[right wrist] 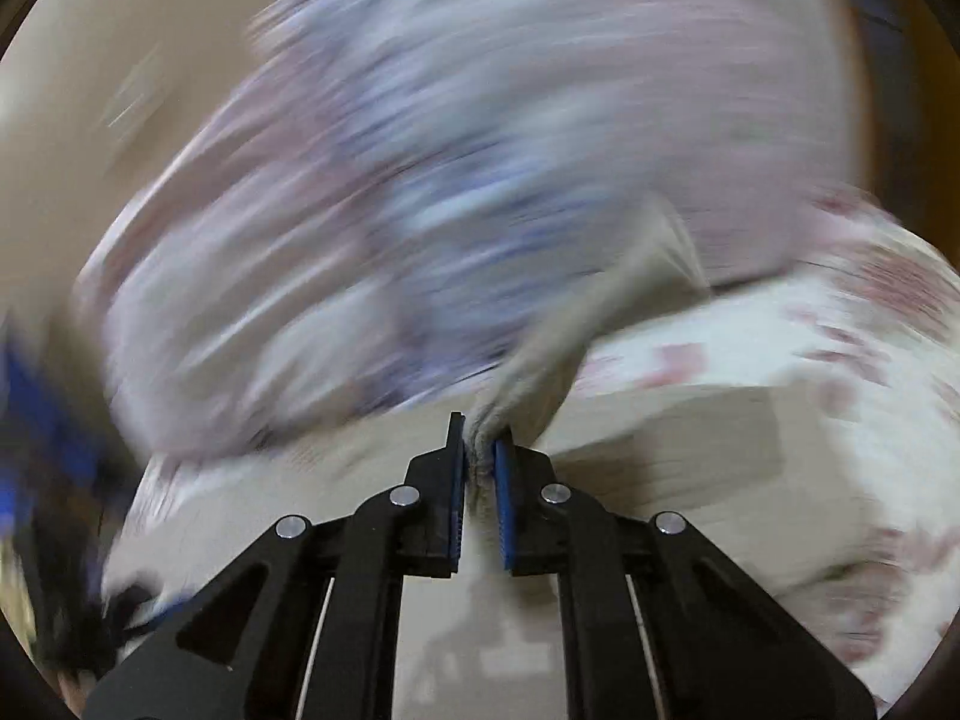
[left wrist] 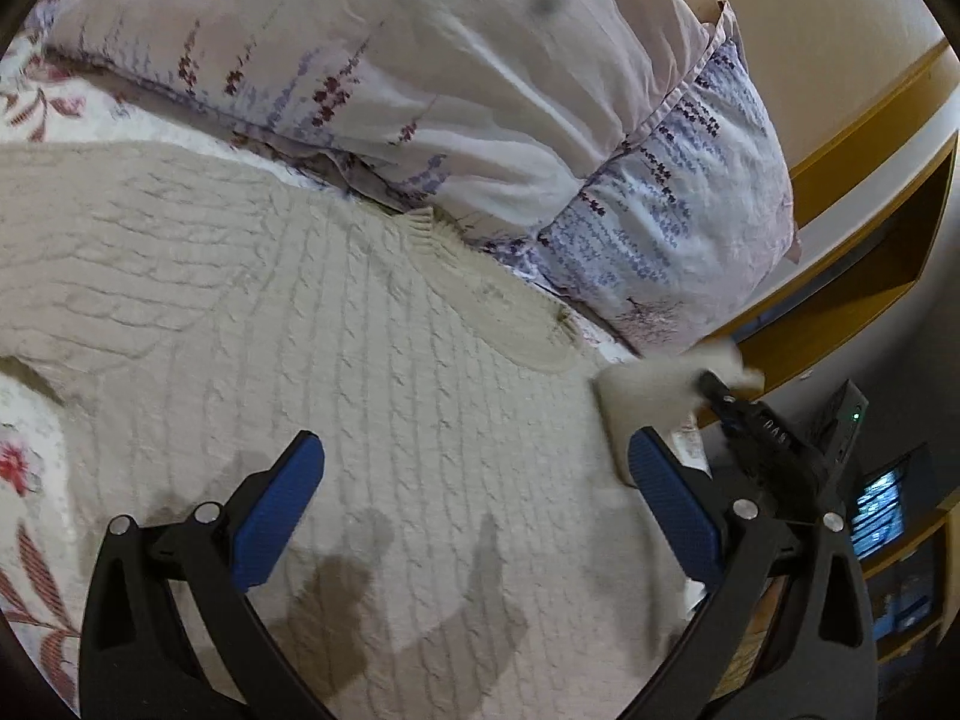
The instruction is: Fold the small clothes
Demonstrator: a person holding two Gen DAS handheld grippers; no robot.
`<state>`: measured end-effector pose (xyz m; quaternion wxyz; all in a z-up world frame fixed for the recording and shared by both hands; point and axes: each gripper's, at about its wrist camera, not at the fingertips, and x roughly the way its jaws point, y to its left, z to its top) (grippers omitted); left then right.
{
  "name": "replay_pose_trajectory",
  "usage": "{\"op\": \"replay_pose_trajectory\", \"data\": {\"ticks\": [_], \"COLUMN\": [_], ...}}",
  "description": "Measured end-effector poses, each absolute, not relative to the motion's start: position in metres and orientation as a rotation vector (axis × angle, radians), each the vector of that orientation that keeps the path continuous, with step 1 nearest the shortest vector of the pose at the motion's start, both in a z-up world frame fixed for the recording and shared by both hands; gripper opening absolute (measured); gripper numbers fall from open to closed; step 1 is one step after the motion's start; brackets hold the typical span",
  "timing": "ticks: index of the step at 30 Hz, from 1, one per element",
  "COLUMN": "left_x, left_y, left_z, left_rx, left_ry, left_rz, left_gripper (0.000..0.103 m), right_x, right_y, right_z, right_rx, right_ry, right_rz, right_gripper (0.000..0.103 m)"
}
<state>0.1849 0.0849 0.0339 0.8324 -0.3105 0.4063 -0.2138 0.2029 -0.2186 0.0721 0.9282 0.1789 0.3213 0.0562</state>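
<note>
A cream cable-knit sweater [left wrist: 336,348] lies spread flat on the bed, neckline toward the pillows. My left gripper [left wrist: 474,474] is open and empty, hovering just above the sweater's body. My right gripper [right wrist: 480,444] is shut on a bunched fold of the cream sweater [right wrist: 576,324] and holds it lifted; that view is heavily blurred. In the left wrist view the right gripper [left wrist: 720,396] shows at the sweater's right edge, holding a piece of cream fabric [left wrist: 648,396].
Two floral pillows [left wrist: 456,90] are stacked just beyond the sweater. A floral bedsheet [left wrist: 30,480] shows at the left. A wooden headboard shelf [left wrist: 870,252] and a dark device with a lit screen [left wrist: 882,510] stand at the right.
</note>
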Motion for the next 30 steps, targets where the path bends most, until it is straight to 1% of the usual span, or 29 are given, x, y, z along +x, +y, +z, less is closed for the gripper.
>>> {"op": "replay_pose_trajectory", "data": {"ticks": [1, 3, 4, 6, 8, 9, 11, 13, 14, 15, 16, 17, 18, 19, 20, 22, 25, 28, 30], "left_x": [0.187, 0.191, 0.193, 0.197, 0.202, 0.205, 0.212, 0.220, 0.226, 0.230, 0.233, 0.238, 0.242, 0.247, 0.253, 0.258, 0.261, 0.258, 0.255], "left_y": [0.084, 0.082, 0.080, 0.076, 0.071, 0.069, 0.064, 0.059, 0.055, 0.051, 0.049, 0.047, 0.045, 0.042, 0.038, 0.034, 0.041, 0.063, 0.081], "left_z": [0.032, 0.029, 0.026, 0.021, 0.015, 0.011, 0.005, 0.000, -0.003, -0.005, -0.006, -0.009, -0.011, -0.013, -0.014, -0.010, 0.009, 0.026, 0.027], "left_rx": [-0.678, -0.708, -0.717, -0.738, -0.756, -0.765, -0.794, -0.818, -0.827, -0.831, -0.833, -0.839, -0.845, -0.846, -0.827, -0.790, -0.743, -0.695, -0.673], "left_ry": [0.868, 0.885, 0.892, 0.922, 0.952, 0.971, 1.003, 1.029, 1.043, 1.055, 1.063, 1.070, 1.076, 1.086, 1.086, 1.074, 1.008, 0.935, 0.920], "left_rz": [-0.465, -0.481, -0.485, -0.488, -0.491, -0.483, -0.478, -0.480, -0.479, -0.472, -0.464, -0.455, -0.449, -0.445, -0.450, -0.439, -0.440, -0.365, -0.307], "left_gripper": [0.099, 0.096, 0.094, 0.089, 0.080, 0.077, 0.070, 0.061, 0.055, 0.052, 0.046, 0.035, 0.028, 0.013, 0.008, 0.008, 0.007, 0.007, 0.007], "right_x": [0.207, 0.215, 0.218, 0.217, 0.211, 0.208, 0.202, 0.191, 0.185, 0.180, 0.175, 0.170, 0.164, 0.160, 0.157, 0.153, 0.148, 0.144, 0.139], "right_y": [-0.198, -0.160, -0.148, -0.139, -0.149, -0.156, -0.169, -0.188, -0.199, -0.209, -0.215, -0.222, -0.229, -0.235, -0.239, -0.248, -0.265, -0.285, -0.300], "right_z": [0.066, 0.045, 0.034, 0.016, 0.012, 0.012, 0.015, 0.019, 0.022, 0.023, 0.023, 0.022, 0.020, 0.018, 0.016, 0.010, 0.004, -0.001, -0.005], "right_rx": [0.325, 0.254, 0.233, 0.242, 0.292, 0.327, 0.397, 0.440, 0.459, 0.481, 0.501, 0.520, 0.545, 0.565, 0.583, 0.618, 0.681, 0.788, 0.858], "right_ry": [0.707, 0.830, 0.876, 0.946, 0.968, 0.969, 0.969, 0.945, 0.937, 0.930, 0.925, 0.922, 0.921, 0.921, 0.921, 0.922, 0.908, 0.867, 0.829], "right_rz": [0.184, 0.301, 0.338, 0.366, 0.365, 0.359, 0.326, 0.295, 0.281, 0.264, 0.250, 0.237, 0.223, 0.213, 0.202, 0.177, 0.136, 0.094, 0.043], "right_gripper": [0.010, 0.021, 0.029, 0.030, 0.031, 0.032, 0.043, 0.048, 0.048, 0.048, 0.048, 0.049, 0.049, 0.049, 0.049, 0.049, 0.049, 0.049, 0.049]}}
